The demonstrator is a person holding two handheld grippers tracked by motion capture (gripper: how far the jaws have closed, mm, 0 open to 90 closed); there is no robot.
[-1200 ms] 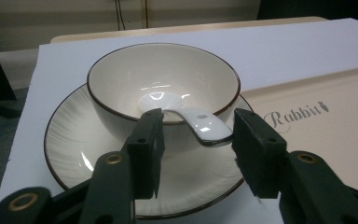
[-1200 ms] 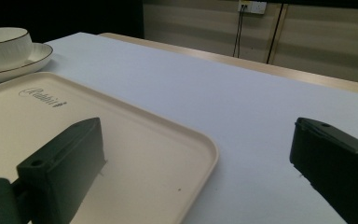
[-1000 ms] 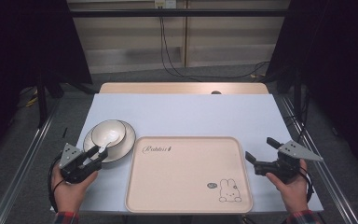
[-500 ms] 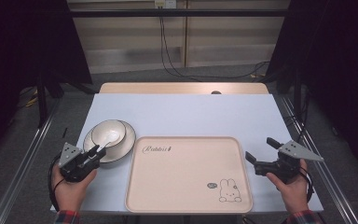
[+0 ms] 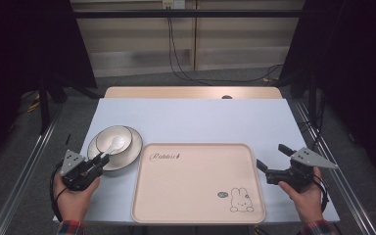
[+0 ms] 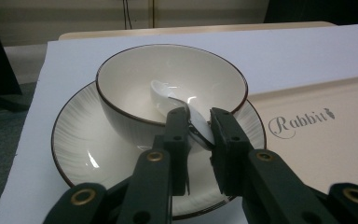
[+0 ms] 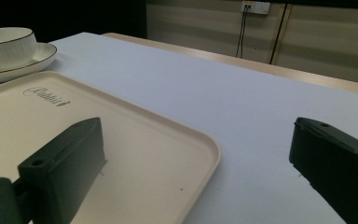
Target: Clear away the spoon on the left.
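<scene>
While left gripper (image 6: 199, 126) clamps one spoon (image 6: 182, 110): one bowl (image 6: 168, 86), one plate (image 6: 81, 149), one tray (image 5: 198, 188).

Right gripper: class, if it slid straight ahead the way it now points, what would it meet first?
Probably the tray. The right gripper stands open beside the tray's right edge, pointing left across it; its left jaw already hangs over the rim. Height above the rim is unclear, so it might pass over.

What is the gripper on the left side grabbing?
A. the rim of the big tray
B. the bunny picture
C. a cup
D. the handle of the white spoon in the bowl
D: in the left gripper view, the left gripper has closed its jaws around the handle of the white spoon, which lies in the bowl on the plate.
</scene>
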